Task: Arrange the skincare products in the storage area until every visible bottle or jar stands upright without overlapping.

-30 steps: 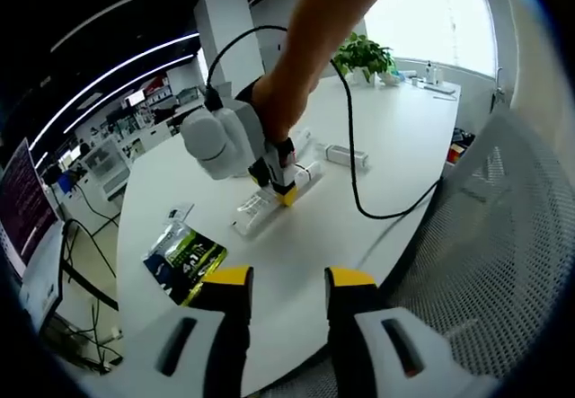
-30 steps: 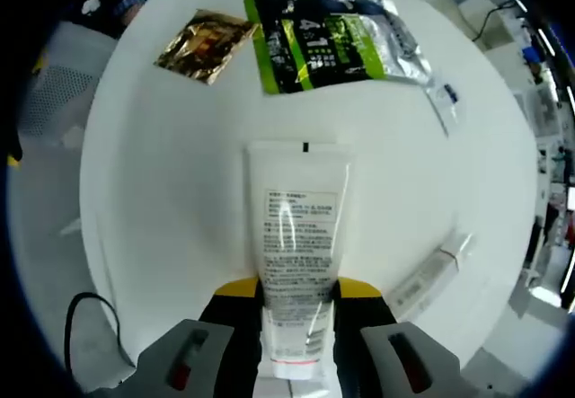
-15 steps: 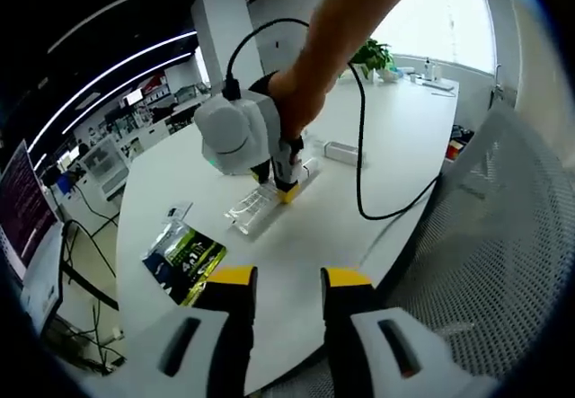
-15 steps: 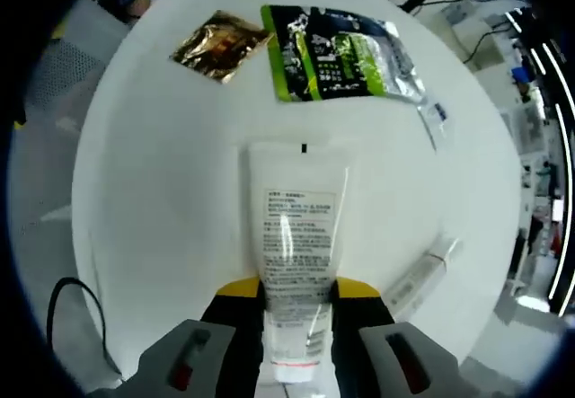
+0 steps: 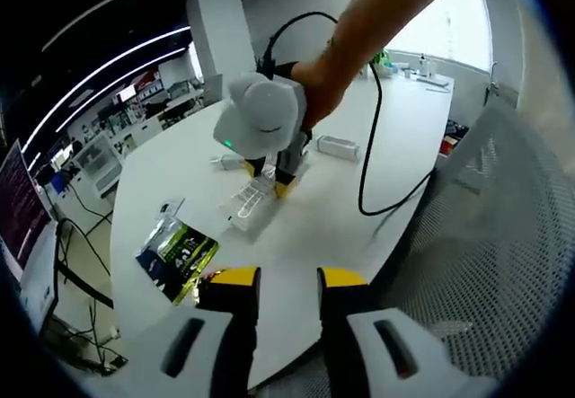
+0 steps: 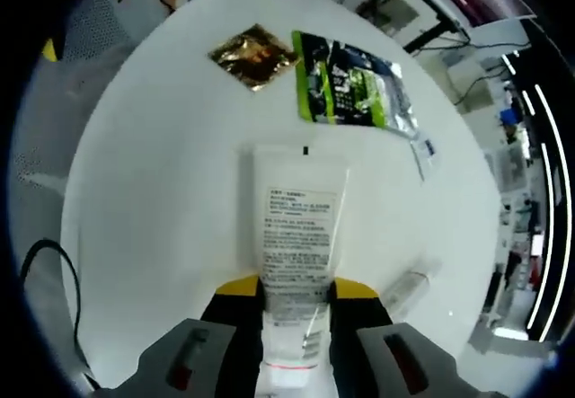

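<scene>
Skincare tube, a white squeeze tube with a printed label (image 6: 296, 245), sits pinched near its cap end between the yellow-tipped fingers (image 6: 243, 292) of the right gripper (image 6: 289, 295), its flat crimped end pointing away from the camera over the white round surface (image 6: 162, 173). In the left gripper view that same gripper (image 5: 278, 178), held by a person's hand (image 5: 319, 88), has the tube raised at one end while its far end looks low, near or on the surface; whether it touches I cannot tell. The left gripper (image 5: 278, 281) hangs back near the surface's edge with its fingers (image 5: 235, 279) spread and nothing between them.

Farther out lie a green and black foil pouch (image 6: 355, 84), a crumpled gold foil sachet (image 6: 253, 55), a small clear sachet (image 6: 424, 151) and a slim white tube (image 6: 409, 283) lying flat. A white rectangular box (image 5: 334, 146) rests beyond the right gripper.

By my reading the task is at an early stage: one tube is gripped but not yet upright, and the slim tube is still on its side.

Against the earlier frames, the right gripper has lifted and tipped, so the held tube sits higher above the surface and the pouches look smaller and farther off; the left gripper stays where it was, open.
</scene>
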Demonstrator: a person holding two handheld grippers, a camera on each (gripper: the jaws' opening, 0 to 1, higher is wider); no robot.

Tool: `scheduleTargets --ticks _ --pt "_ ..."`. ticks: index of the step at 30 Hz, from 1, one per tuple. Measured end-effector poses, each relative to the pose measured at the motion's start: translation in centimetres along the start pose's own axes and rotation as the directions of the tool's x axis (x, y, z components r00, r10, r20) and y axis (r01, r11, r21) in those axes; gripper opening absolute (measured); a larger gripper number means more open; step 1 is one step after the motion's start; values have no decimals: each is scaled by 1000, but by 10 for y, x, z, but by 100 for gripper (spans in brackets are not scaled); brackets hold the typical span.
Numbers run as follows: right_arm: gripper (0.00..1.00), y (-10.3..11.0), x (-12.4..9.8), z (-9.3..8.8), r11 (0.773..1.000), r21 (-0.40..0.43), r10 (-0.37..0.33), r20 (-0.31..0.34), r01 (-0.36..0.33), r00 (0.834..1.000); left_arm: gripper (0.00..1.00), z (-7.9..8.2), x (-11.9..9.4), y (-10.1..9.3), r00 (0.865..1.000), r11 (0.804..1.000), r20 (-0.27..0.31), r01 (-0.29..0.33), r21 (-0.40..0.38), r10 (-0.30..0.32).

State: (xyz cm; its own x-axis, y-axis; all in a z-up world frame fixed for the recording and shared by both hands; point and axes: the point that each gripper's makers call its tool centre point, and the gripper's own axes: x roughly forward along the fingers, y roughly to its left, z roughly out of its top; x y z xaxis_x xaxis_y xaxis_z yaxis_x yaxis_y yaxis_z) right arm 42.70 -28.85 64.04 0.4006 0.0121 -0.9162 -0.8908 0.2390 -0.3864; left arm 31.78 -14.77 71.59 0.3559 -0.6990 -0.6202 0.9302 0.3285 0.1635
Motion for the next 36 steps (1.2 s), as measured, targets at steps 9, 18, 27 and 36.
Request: scheduleTargets --ticks 9,18,27,36 --pt "21 -15 -47 15 920 391 -112 208 22 972 20 1 -1 2 1000 1000 5 -7 -6 7" --pt "21 11 -106 5 713 698 -255 351 -69 901 19 2 0 -4 1000 1000 11 23 -2 -23" --pt "21 34 -160 -5 464 863 -417 412 -200 810 25 14 -1 -7 998 1000 58 21 7 -22" --pt "22 73 -194 1 410 863 -450 474 -297 757 43 29 0 -1 995 998 97 -2 -58 7"
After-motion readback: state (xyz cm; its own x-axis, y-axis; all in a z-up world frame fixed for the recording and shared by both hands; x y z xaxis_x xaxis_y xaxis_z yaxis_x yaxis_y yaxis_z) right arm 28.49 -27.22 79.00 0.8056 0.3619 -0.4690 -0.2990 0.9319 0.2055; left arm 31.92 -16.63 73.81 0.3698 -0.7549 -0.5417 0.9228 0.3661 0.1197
